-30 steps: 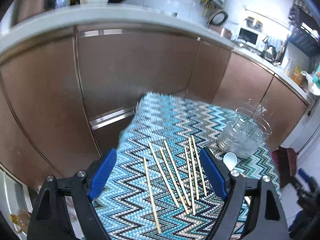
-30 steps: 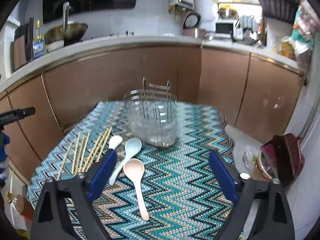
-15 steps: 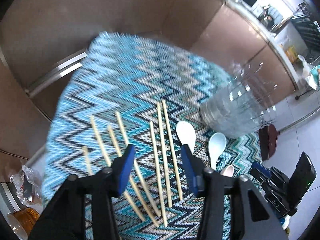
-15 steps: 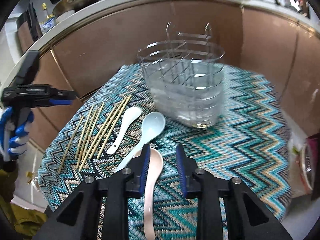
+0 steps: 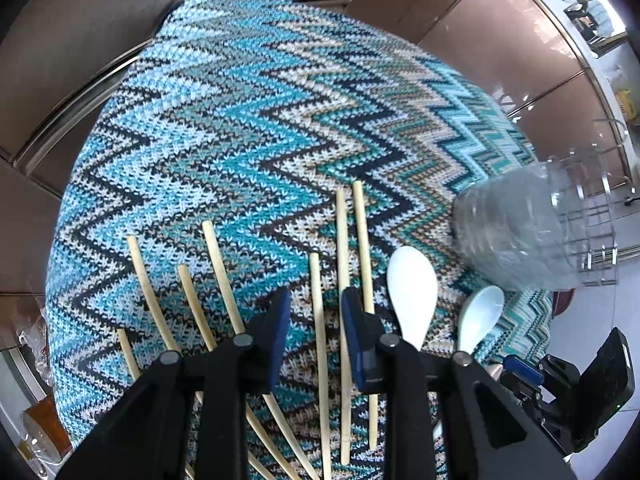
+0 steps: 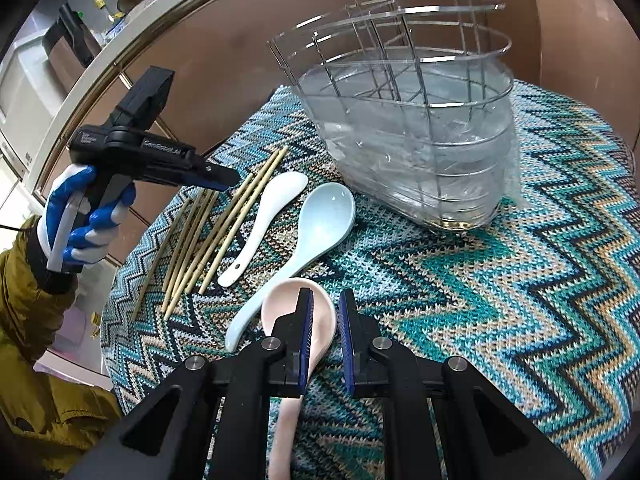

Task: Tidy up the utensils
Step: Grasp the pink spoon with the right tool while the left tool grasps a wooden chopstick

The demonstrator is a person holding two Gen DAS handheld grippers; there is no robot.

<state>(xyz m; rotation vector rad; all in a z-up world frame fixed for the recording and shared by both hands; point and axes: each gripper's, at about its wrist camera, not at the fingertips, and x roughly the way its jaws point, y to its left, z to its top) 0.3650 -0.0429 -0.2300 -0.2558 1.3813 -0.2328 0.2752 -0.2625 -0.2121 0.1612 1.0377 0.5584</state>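
Several wooden chopsticks (image 5: 342, 264) lie side by side on the zigzag cloth (image 5: 248, 128); they also show in the right wrist view (image 6: 224, 224). My left gripper (image 5: 314, 304) hovers low over them, jaws narrowed but apart, straddling one chopstick (image 5: 316, 320) without holding it. A white spoon (image 5: 412, 292), a pale blue spoon (image 6: 320, 224) and a pink spoon (image 6: 320, 320) lie beside them. My right gripper (image 6: 326, 308) is just above the pink spoon's bowl, jaws a narrow gap apart, empty. The wire utensil holder (image 6: 416, 120) stands behind the spoons.
Brown kitchen cabinets (image 6: 224, 52) rise behind the small cloth-covered table. The table edge drops off close on the left (image 5: 60, 240). The other hand-held gripper (image 6: 148, 152) hangs over the chopsticks in the right wrist view.
Both grippers have dropped closer to the table and narrowed their jaws. The left moved over the chopsticks, the right over the pink spoon.
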